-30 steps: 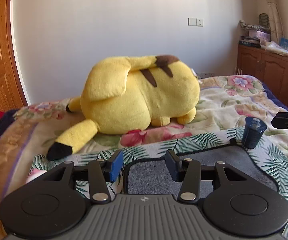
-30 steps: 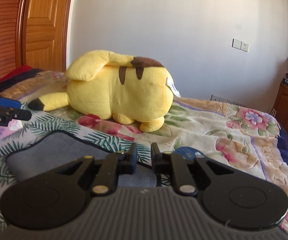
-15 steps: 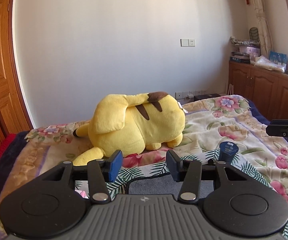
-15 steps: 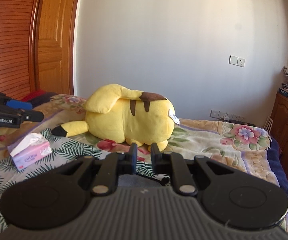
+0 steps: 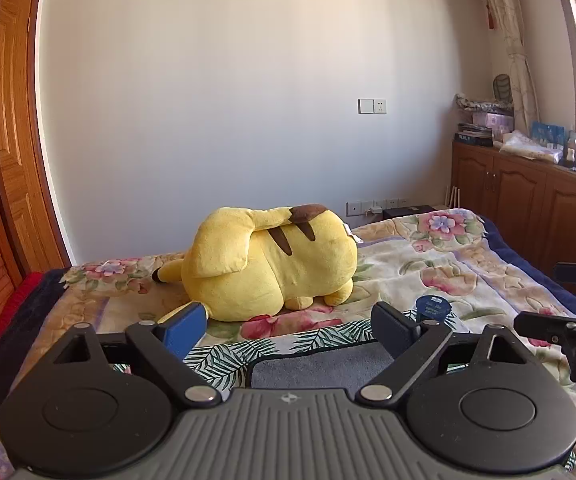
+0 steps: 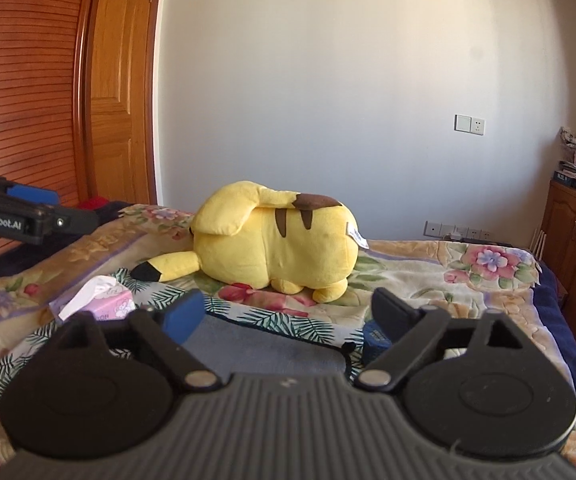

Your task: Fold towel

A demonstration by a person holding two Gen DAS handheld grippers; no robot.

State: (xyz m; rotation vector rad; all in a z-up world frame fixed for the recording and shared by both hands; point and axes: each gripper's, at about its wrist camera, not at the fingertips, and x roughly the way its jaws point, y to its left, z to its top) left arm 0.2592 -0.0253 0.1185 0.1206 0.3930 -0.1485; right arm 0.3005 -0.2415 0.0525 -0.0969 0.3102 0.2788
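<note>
A grey towel with a dark edge lies flat on the bed, just below and ahead of both grippers; it also shows in the right wrist view. My left gripper is open wide and empty, raised above the towel's near left part. My right gripper is open wide and empty, raised above the towel's near right part. Most of the towel is hidden behind the gripper bodies. Each gripper shows at the edge of the other's view.
A big yellow plush toy lies on the floral bedspread beyond the towel. A blue round container stands by the towel's far right corner. A pink tissue pack lies left. Wooden cabinets stand right, a wooden door left.
Both grippers have risen and drawn back from the towel. The right gripper, shut earlier, has opened wide and the left has opened wider. The towel stays on the bed.
</note>
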